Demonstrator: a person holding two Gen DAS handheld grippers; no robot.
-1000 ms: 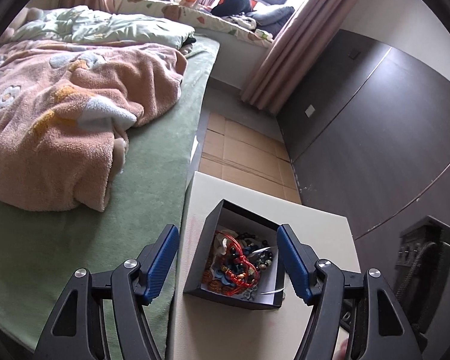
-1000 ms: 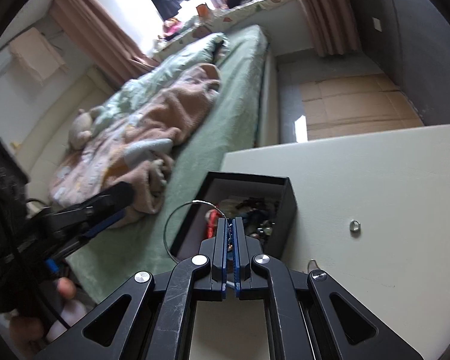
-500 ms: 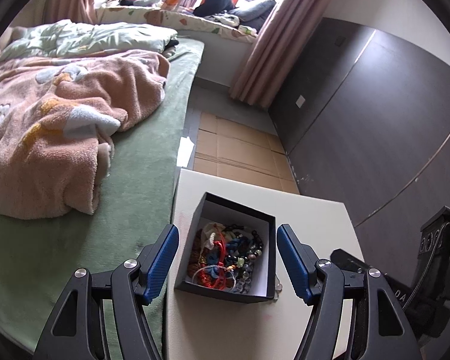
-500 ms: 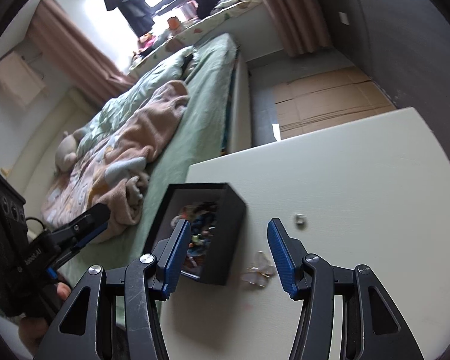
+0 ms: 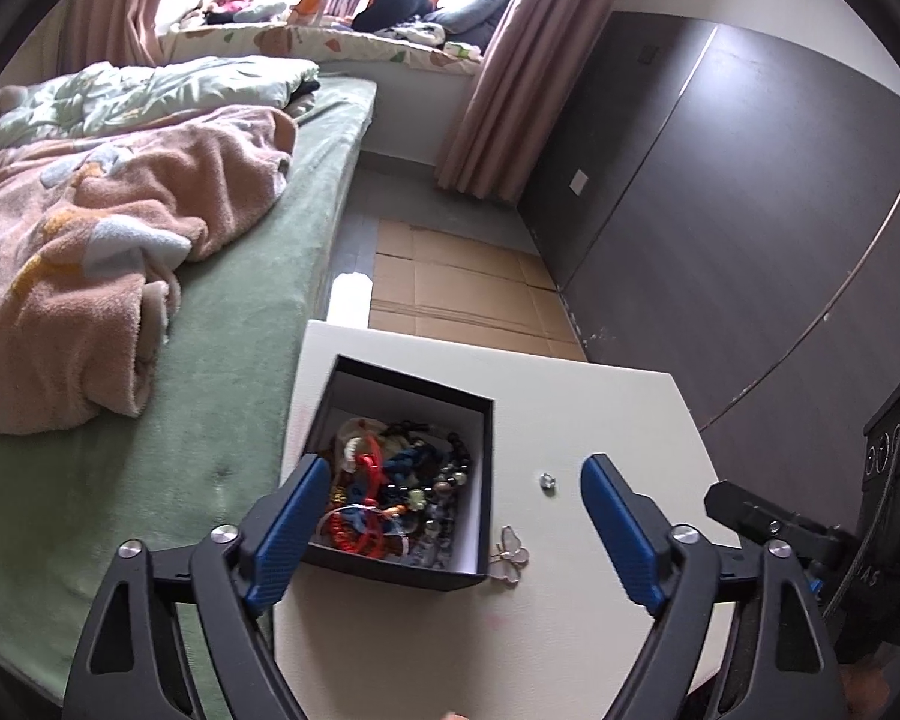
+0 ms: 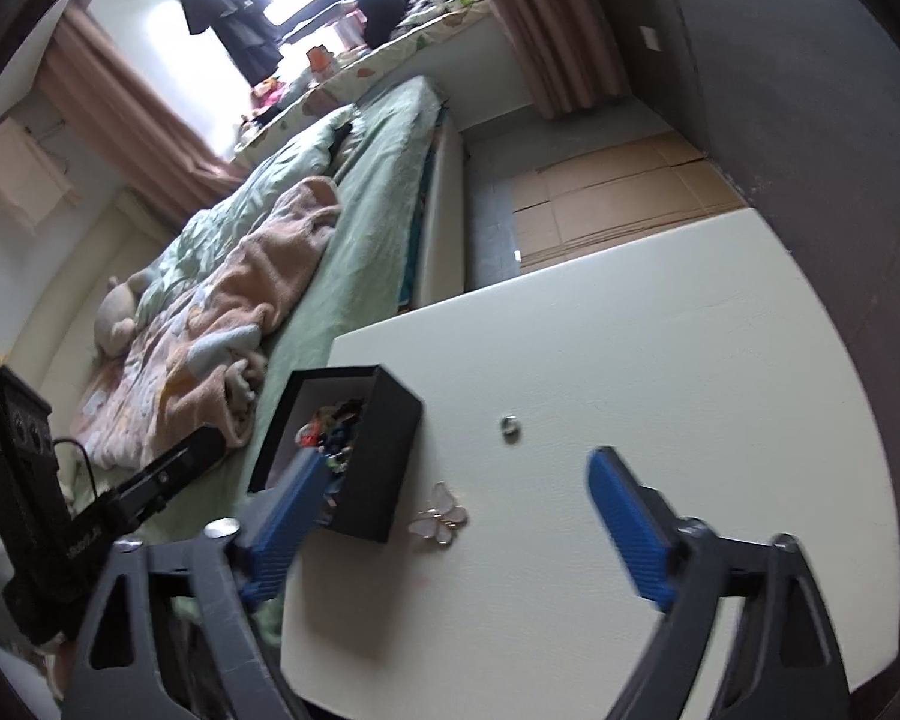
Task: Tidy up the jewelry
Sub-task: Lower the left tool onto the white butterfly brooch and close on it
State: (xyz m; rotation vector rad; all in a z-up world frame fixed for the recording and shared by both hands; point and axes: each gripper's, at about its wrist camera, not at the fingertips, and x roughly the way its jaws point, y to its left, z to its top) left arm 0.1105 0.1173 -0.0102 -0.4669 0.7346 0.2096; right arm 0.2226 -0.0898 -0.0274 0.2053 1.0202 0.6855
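A black open box (image 5: pixel 486 456) (image 6: pixel 390 438) stands on the white table (image 5: pixel 600 420) (image 6: pixel 690 360), filled with tangled beads and red cord bracelets (image 5: pixel 390 492). A pale butterfly brooch (image 5: pixel 512 547) (image 6: pixel 441 517) lies just right of the box. A small silver ring (image 5: pixel 547 480) (image 6: pixel 510 425) rests farther out on the table. My left gripper (image 5: pixel 450 480) hovers over the box's near right side, its jaws opening with nothing between the pads. My right gripper (image 6: pixel 456 474) hangs above the brooch, jaws opening wide and empty.
A bed (image 5: pixel 222 396) with a green sheet and a peach blanket (image 5: pixel 90 240) borders the table's left side. Cardboard (image 5: pixel 450 288) covers the floor beyond the table. A dark wall panel (image 5: pixel 750 240) rises at the right. The right gripper's body (image 5: pixel 840 540) shows at the left wrist view's right edge.
The right gripper was shut on a thin wire bangle over the box; it has opened wide and shifted right over the table. The left gripper has widened and drifted right of the box.
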